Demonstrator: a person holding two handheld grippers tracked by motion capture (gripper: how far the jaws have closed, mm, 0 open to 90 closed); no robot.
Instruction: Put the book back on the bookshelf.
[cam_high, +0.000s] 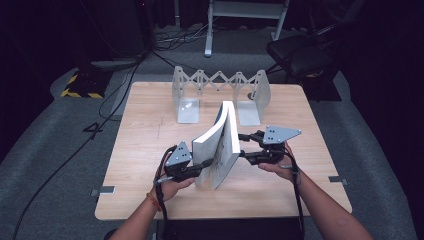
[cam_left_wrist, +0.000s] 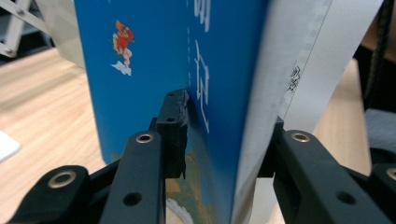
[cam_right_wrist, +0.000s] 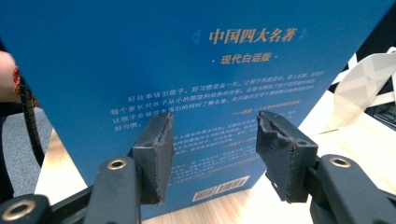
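Book (cam_high: 220, 145) stands on edge on table (cam_high: 150, 150), between both tongs, not yet in folding metal rack (cam_high: 220, 82) well beyond them; carry and slotting appear left to do. Left tongs (cam_high: 197, 170) clamp thick page block and blue cover at near corner (pads pressing both sides). Right tongs (cam_high: 243, 145) parted, pads clear of glossy blue back cover (cam_right_wrist: 196, 84) just ahead, holding nothing. Book: stiff card cover, white matte page edges. Rack: grey sheet metal, scissor lattice.
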